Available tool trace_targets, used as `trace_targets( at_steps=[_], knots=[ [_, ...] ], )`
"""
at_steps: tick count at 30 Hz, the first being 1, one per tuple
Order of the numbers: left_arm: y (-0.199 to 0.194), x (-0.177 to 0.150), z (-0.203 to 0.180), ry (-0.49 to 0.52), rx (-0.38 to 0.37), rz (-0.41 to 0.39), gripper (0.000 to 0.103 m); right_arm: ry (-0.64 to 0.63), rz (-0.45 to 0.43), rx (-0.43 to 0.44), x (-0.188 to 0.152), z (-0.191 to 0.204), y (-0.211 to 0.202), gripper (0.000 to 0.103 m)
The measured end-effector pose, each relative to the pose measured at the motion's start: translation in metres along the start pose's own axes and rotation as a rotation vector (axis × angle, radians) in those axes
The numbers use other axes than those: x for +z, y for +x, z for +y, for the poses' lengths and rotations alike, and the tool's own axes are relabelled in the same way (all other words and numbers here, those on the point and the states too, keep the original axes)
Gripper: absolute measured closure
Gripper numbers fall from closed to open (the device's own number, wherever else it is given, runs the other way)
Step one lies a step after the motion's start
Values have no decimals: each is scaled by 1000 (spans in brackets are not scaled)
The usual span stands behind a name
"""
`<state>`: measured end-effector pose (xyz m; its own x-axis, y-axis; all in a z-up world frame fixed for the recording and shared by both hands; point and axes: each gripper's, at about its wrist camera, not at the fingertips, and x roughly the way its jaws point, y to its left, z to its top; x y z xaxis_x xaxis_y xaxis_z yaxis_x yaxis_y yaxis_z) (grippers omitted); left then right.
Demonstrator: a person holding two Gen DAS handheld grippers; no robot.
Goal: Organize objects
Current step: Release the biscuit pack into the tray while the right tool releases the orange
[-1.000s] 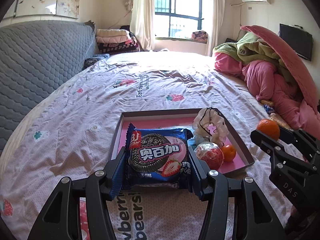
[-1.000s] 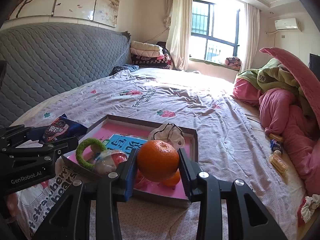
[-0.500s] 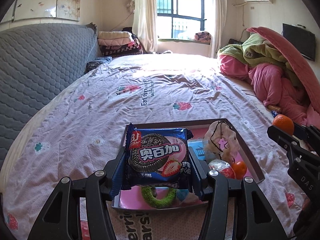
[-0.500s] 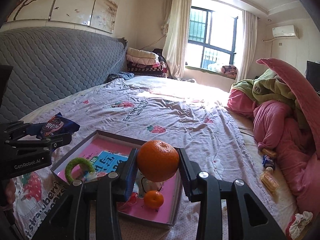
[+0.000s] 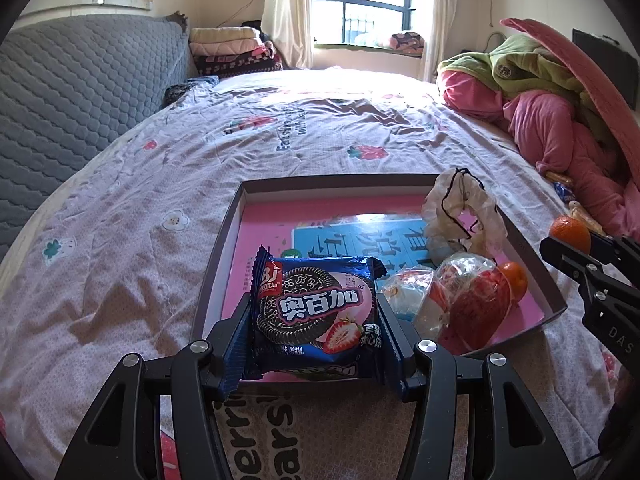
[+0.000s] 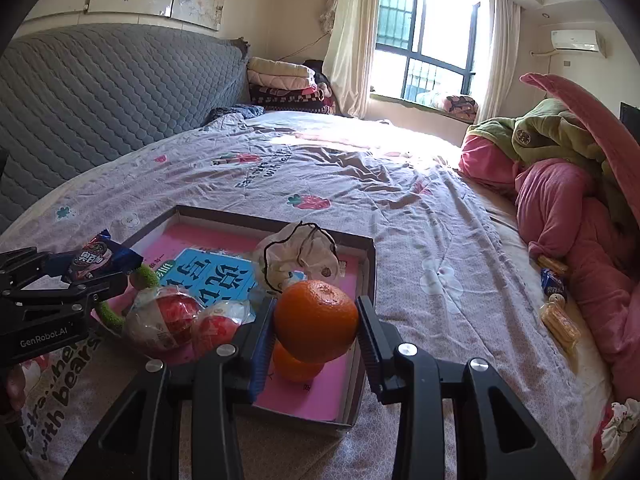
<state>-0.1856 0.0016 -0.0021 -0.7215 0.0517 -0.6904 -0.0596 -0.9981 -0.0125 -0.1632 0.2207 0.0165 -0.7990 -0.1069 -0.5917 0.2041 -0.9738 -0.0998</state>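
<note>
Delivery step: the left gripper [image 5: 316, 320], clamped on a cookie packet [image 5: 316, 316], and the right gripper [image 6: 316, 320], clamped on an orange [image 6: 316, 321], hang above the near end of the tray [image 5: 218, 264] on the bed [image 5: 120, 240]. Next, each load likely needs lowering onto bare tray floor, then release.
</note>
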Motion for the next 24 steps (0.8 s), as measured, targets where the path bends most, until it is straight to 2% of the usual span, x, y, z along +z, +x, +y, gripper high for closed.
trace_targets(
  at_steps=[9,24],
  knots=[
    [10,-14,2,2,4,20,45,10,41,0,-15,-4,9,64],
    [9,-18,3,5,3,1,45,-9,69,5,-31,7,20,64]
  ],
)
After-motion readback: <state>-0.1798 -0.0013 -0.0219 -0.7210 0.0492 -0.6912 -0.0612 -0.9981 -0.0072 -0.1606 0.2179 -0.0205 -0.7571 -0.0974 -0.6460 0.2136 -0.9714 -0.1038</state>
